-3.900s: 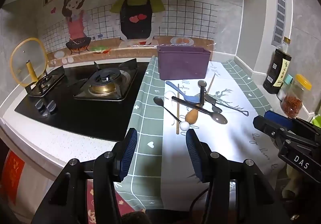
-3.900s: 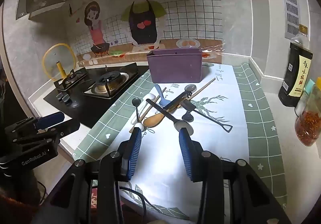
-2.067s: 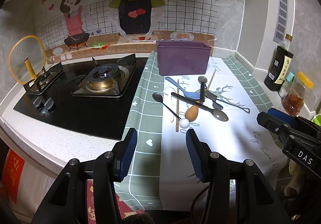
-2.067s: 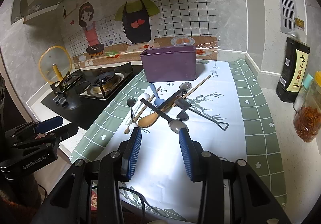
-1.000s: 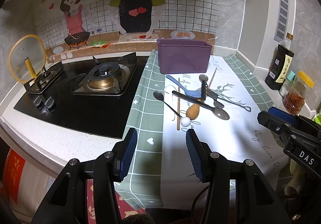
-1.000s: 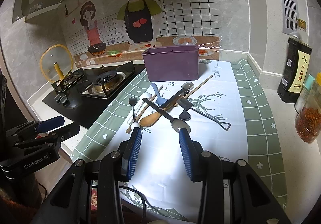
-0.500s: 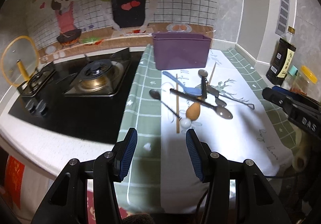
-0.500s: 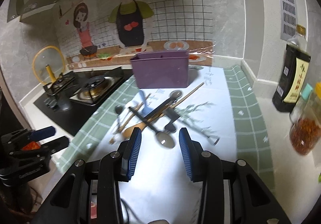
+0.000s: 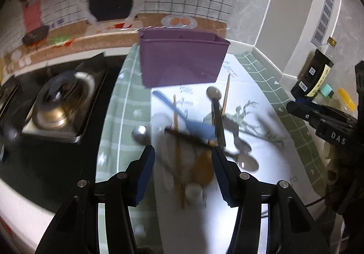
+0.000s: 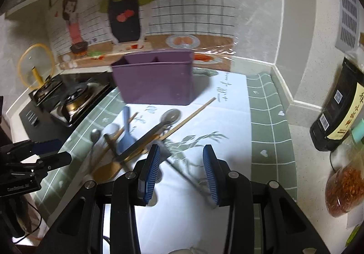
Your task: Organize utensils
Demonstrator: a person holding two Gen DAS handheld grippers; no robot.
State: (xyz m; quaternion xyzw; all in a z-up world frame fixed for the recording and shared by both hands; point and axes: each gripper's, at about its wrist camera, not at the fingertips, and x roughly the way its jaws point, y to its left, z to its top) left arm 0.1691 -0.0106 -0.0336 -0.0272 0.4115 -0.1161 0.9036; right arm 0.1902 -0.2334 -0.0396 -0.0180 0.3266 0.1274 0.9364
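Observation:
A purple utensil holder [image 9: 182,60] stands at the back of the white and green cloth; it also shows in the right wrist view [image 10: 154,78]. In front of it lies a heap of utensils: a blue spoon [image 9: 182,117], a wooden spoon [image 9: 202,169], chopsticks [image 10: 188,117], metal spoons [image 9: 213,94] and a black-handled ladle [image 10: 145,140]. My left gripper [image 9: 183,162] is open and empty, just above the near end of the heap. My right gripper [image 10: 180,162] is open and empty, over the heap's right side. Both views are blurred.
A gas stove [image 9: 59,103] fills the left of the counter, with a yellow-rimmed glass lid [image 10: 34,67] behind it. A soy sauce bottle [image 10: 341,117] and a jar of chilli flakes [image 10: 345,188] stand at the right by the wall.
Both grippers have moved forward and down toward the heap of utensils, which now looks much larger. Both stay open and empty.

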